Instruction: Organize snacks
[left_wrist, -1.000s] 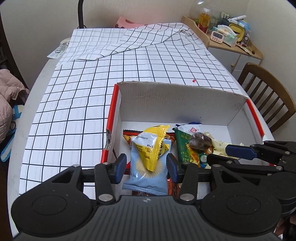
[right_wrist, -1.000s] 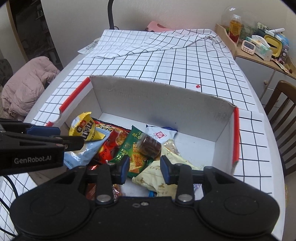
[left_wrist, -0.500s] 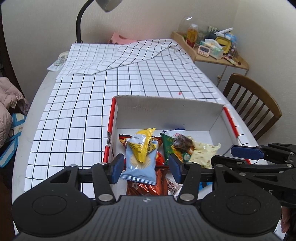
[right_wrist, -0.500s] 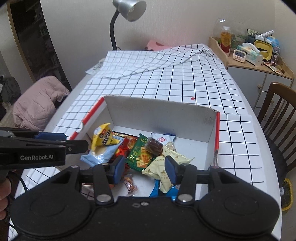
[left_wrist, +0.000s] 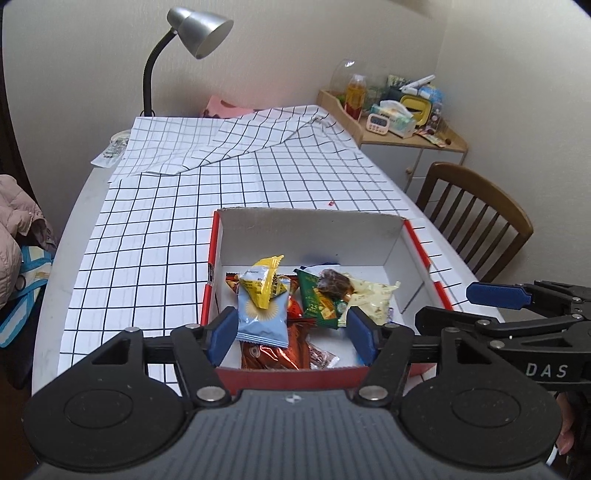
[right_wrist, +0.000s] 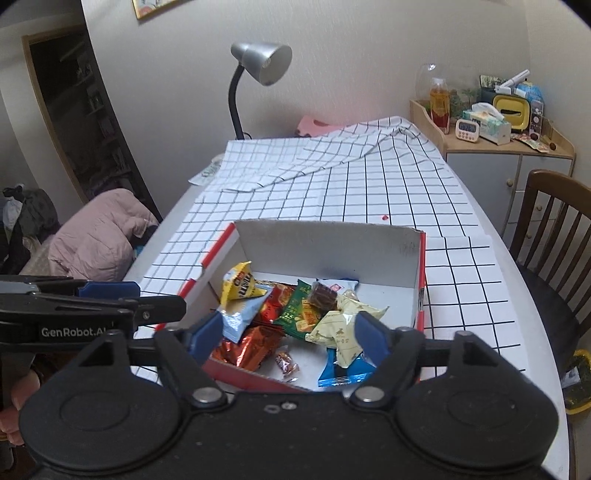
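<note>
- Left wrist view, against one second ago: the camera has pulled back and risen, so the box (left_wrist: 310, 236) now looks smaller and sits lower in the picture, and the desk lamp (left_wrist: 199, 27) has come into sight. The snacks have not changed their places.
- Left wrist view, now: the left gripper (left_wrist: 291, 334) hangs above the near edge of the box; its jaws are opening and they grasp nothing. The light blue packet (left_wrist: 263, 319) and the yellow packet (left_wrist: 263, 286) lie in the box below, seen between the pads but not touched. The right gripper (left_wrist: 469, 306) enters from the right side, also with nothing in it.
- Right wrist view, against one second ago: the jaws were narrow and are now much wider; the box looks farther away.
- Right wrist view, now: the right gripper (right_wrist: 286, 334) is over the near wall of the box (right_wrist: 328, 240), its jaws opening and bare. Below lie the green packet (right_wrist: 300, 314), the dark round snack (right_wrist: 323, 295), the cream packet (right_wrist: 341, 330), a copper foil packet (right_wrist: 245, 345) and a blue packet (right_wrist: 345, 369).
- Progress, as my judgement: all snacks I can see are already inside the box on the checked tablecloth (right_wrist: 332, 184), and none is left on the cloth. They lie in a loose heap, so what may remain is only to put them in order, if that is wanted.
</note>
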